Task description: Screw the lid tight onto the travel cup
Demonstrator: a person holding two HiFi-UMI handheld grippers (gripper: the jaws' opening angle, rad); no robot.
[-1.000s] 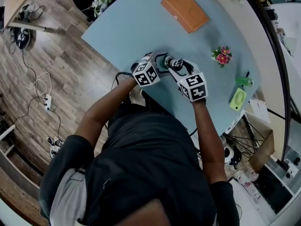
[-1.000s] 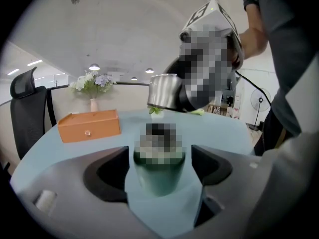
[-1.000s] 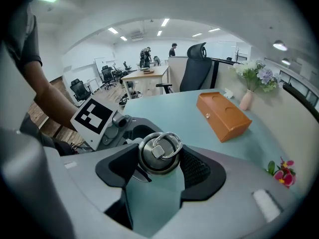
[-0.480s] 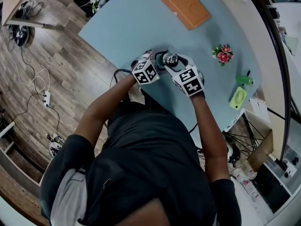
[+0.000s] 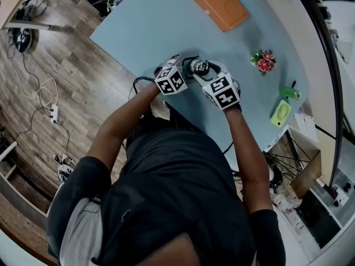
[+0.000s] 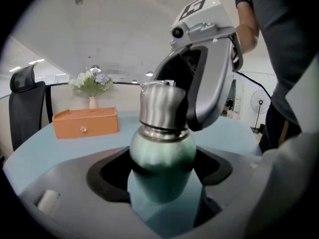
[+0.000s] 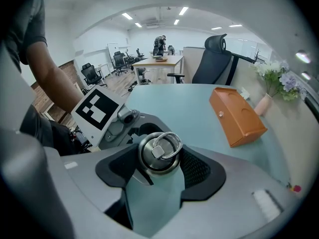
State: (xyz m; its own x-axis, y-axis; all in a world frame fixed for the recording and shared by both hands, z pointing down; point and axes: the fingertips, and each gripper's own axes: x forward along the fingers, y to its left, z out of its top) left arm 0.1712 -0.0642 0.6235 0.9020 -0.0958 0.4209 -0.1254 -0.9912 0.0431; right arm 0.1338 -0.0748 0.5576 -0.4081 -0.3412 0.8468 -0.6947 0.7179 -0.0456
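Closest to me is the person in a dark short-sleeved shirt, both forearms reaching over the near edge of the pale blue tabletop (image 5: 161, 29). The two hand-held tools meet just inside that edge. The left gripper (image 6: 160, 176) comes in low from the side, its dark pads pressed on either flank of the green travel cup (image 6: 162, 156) and clamped round its rounded body. The cup is upright – whether its base sits on the tabletop I cannot tell, since the jaws hide it.

The right gripper (image 7: 160, 159) slants down from above. Its jaws stand wide and are closed on the steel lid (image 7: 158, 152), one pad against each side. The lid sits on the cup's neck, with a steel collar showing just under it, and a metal ring (image 7: 167, 142) lies across its top. The marker cubes of the two tools are close together, almost touching.

Further along, toward the right edge of the tabletop, lies a small bunch of pink flowers (image 5: 263, 61). Beyond it, near the right-hand corner, are a little green object (image 5: 288, 93) and a pale green handheld fan (image 5: 281, 114). An orange box (image 5: 218, 5) with a small knob on its front lies well apart from the cup, toward the far edge. A vase of white and lilac flowers (image 6: 92, 86) stands at that far edge – and behind it a black office chair (image 7: 214, 59)
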